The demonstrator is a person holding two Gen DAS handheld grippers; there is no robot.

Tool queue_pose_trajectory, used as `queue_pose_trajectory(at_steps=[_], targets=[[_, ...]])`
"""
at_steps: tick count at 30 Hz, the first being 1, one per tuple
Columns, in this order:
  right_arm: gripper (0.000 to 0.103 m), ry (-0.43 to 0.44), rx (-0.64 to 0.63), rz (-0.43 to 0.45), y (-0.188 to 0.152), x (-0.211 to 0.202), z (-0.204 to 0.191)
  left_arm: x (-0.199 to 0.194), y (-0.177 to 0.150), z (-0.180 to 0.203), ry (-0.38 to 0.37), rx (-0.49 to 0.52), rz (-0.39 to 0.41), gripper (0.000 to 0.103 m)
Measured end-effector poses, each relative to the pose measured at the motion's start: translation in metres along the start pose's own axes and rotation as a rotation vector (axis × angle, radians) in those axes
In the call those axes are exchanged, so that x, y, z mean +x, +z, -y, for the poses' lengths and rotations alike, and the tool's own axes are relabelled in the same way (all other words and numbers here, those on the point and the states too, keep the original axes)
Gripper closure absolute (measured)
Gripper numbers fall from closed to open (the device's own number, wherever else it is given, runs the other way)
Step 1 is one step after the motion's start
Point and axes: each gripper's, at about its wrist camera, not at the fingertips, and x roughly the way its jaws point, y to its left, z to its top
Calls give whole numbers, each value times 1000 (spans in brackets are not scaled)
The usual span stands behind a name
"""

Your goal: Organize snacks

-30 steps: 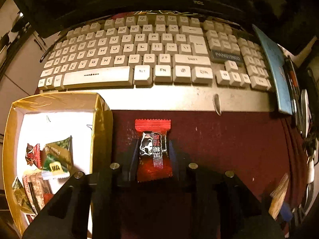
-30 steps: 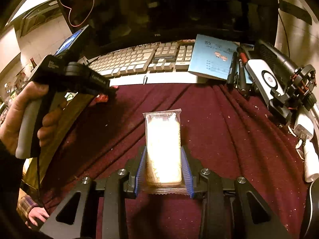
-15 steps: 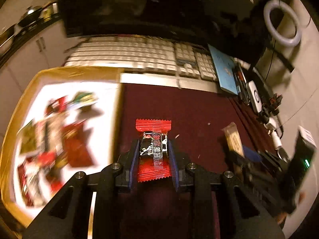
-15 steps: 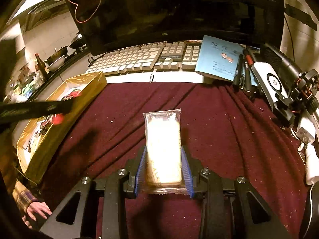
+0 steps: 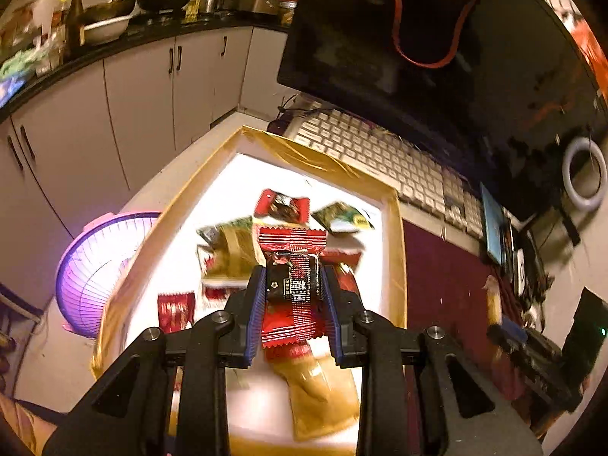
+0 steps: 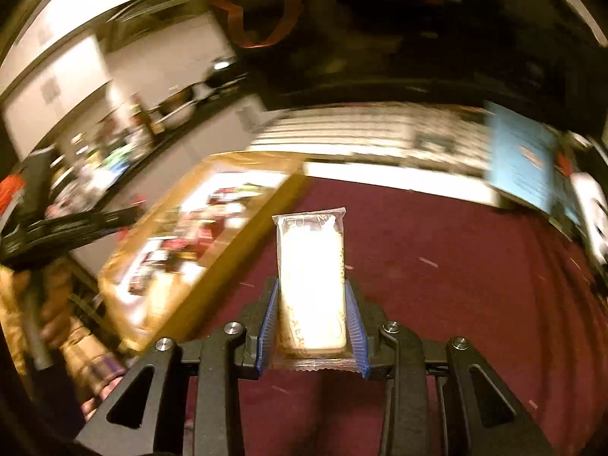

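Observation:
My left gripper [image 5: 292,285] is shut on a red and black snack packet [image 5: 292,266] and holds it above the gold-rimmed white box [image 5: 395,228], which holds several snack packets [image 5: 228,254]. My right gripper [image 6: 312,304] is shut on a clear-wrapped pale snack bar [image 6: 312,281] above the maroon cloth [image 6: 456,285]. The box also shows in the right wrist view [image 6: 235,250], left of the bar, with the left gripper [image 6: 68,224] over it.
A white keyboard [image 5: 380,152] and a dark monitor [image 5: 437,38] stand behind the box. A blue booklet [image 6: 524,167] lies at the back right. A purple fan [image 5: 98,262] stands left of the box. Kitchen cabinets [image 5: 133,102] are beyond.
My left gripper has lifted the red packet from the cloth and swung left over the box. My right gripper has moved left toward the box with the pale bar.

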Motion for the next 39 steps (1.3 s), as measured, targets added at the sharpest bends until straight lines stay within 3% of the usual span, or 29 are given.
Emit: queue_pose_trajectory(at_steps=[4, 12, 22, 28, 30, 32, 34, 39], targets=[[69, 73, -79, -62, 33, 38, -40, 12, 18, -9, -42, -31, -17, 77], [69, 161, -40, -193, 104, 136, -77, 61, 52, -22, -6, -43, -94, 77], [69, 101, -5, -283, 117, 209, -76, 104, 61, -42, 28, -84, -197, 77], [62, 100, 79, -274, 113, 205, -66, 111, 55, -34, 51, -43, -225, 70], [62, 143, 95, -256, 111, 192, -65, 100, 53, -30, 66, -38, -184, 69], [61, 158, 104, -227, 108, 177, -65, 81, 50, -25, 94, -35, -116, 54], [50, 177, 103, -204, 102, 159, -66, 60, 44, -14, 113, -3, -31, 28], [35, 208, 122, -150, 80, 113, -62, 22, 13, 18, 183, 80, 54, 24]])
